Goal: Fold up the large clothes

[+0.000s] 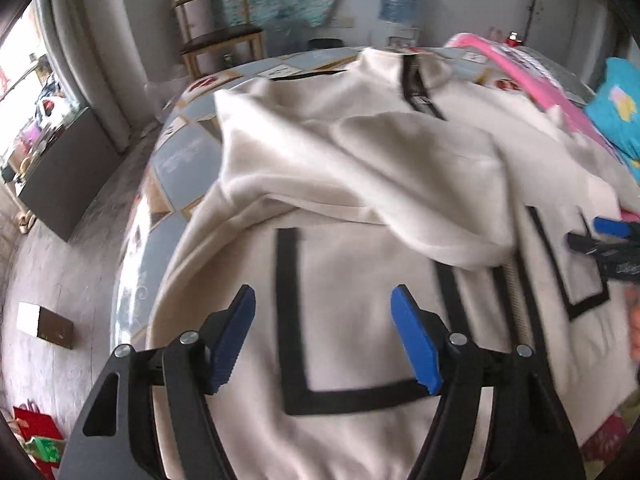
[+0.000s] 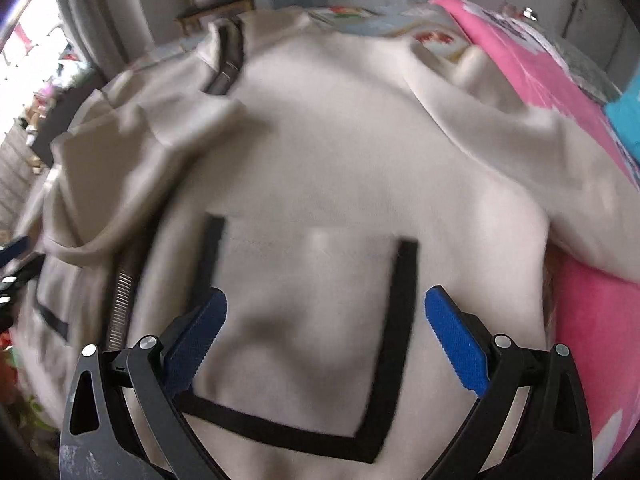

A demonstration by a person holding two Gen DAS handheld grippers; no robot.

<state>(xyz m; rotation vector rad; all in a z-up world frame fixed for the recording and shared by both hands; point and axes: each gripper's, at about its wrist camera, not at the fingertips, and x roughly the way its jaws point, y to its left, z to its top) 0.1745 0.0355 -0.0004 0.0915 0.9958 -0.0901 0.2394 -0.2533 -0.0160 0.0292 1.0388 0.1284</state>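
A large cream jacket (image 1: 360, 184) with black-trimmed pockets and a front zip lies spread over the table. One sleeve (image 1: 400, 168) is folded across its chest. My left gripper (image 1: 322, 336) hovers over the left pocket (image 1: 340, 320), jaws wide apart, nothing between the blue pads. In the right wrist view the same jacket (image 2: 340, 152) fills the frame. My right gripper (image 2: 326, 340) stands open above the other pocket (image 2: 312, 320), holding nothing. The right gripper's tip (image 1: 600, 236) shows at the right edge of the left wrist view.
The jacket rests on a round patterned table (image 1: 180, 160). Pink fabric (image 2: 560, 92) and a turquoise cloth (image 1: 616, 108) lie at the right. A wooden chair (image 1: 224, 28) and a water dispenser (image 1: 400, 4) stand behind. A small box (image 1: 44, 324) lies on the floor at left.
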